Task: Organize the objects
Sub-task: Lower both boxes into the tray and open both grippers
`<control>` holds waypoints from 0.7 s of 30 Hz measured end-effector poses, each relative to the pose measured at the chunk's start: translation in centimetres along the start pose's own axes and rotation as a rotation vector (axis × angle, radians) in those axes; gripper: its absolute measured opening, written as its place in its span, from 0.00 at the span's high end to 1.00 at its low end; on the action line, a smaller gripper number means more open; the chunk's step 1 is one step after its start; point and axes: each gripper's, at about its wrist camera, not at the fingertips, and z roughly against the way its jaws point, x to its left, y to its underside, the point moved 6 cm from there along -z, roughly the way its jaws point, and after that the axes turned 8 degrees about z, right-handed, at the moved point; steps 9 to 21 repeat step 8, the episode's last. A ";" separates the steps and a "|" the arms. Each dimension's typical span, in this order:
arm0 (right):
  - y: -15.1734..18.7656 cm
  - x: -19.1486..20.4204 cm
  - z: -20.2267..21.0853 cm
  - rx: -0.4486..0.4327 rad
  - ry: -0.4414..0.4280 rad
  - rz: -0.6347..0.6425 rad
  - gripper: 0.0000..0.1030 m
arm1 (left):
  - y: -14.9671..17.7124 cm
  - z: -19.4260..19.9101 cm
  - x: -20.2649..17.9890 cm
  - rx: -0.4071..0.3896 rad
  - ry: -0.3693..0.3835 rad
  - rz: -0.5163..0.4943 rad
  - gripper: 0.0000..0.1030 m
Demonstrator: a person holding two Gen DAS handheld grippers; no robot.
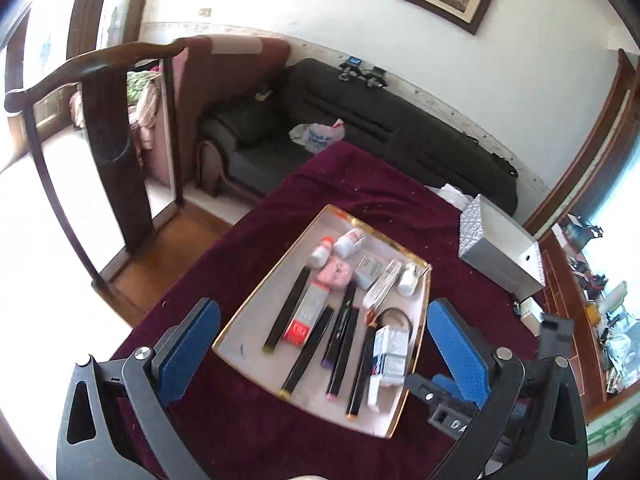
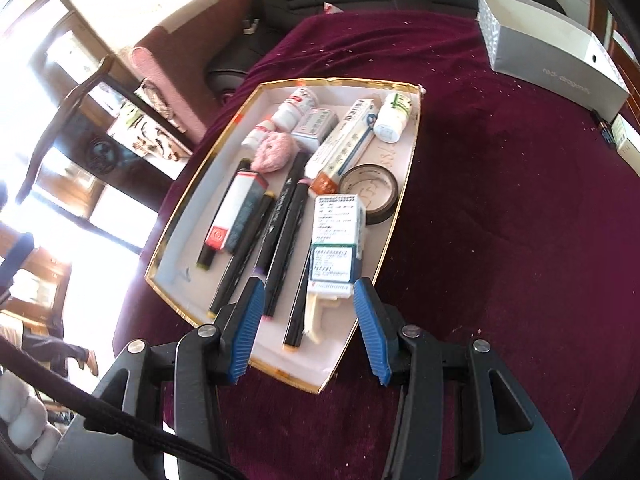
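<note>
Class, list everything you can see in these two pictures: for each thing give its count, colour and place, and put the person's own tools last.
Tray: one, white with gold rim, on the cloth.
Tablecloth: one, dark red, covering the table.
Marker pens: several, black, lying lengthwise in the tray.
Small bottles: three, white, at the tray's far end.
Tape roll: one, dark, by the tray's right wall.
Pink fluffy item: one, near the bottles.
Medicine boxes: several, mostly white, in the tray.
Silver box: one, on the cloth beyond the tray.
Sofa: one, black, against the wall.
Wooden chair: one, dark, left of the table.
Left hand-held gripper: blue pads, open, empty.
Right hand-held gripper: blue pads, apart, gripping nothing.
</note>
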 end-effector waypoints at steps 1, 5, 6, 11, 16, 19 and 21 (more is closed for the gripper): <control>0.2 0.0 0.2 -0.003 -0.004 0.006 0.56 | 0.7 0.5 0.0 -0.010 -0.048 -0.013 0.01; 0.9 -0.2 0.9 -0.009 -0.017 0.019 0.52 | 2.2 1.2 -0.3 -0.050 -0.195 -0.081 0.01; 1.1 -0.4 1.0 -0.009 -0.016 0.025 0.52 | 2.4 1.5 -0.4 -0.069 -0.226 -0.102 0.01; 1.5 -0.5 1.2 -0.010 -0.016 0.037 0.52 | 2.8 1.7 -0.9 -0.102 -0.302 -0.137 0.01; 1.5 -0.5 1.2 -0.010 -0.016 0.037 0.52 | 2.8 1.7 -0.9 -0.102 -0.302 -0.137 0.01; 1.5 -0.5 1.2 -0.010 -0.016 0.037 0.52 | 2.8 1.7 -0.9 -0.102 -0.302 -0.137 0.01; 1.5 -0.5 1.2 -0.010 -0.016 0.037 0.52 | 2.8 1.7 -0.9 -0.102 -0.302 -0.137 0.01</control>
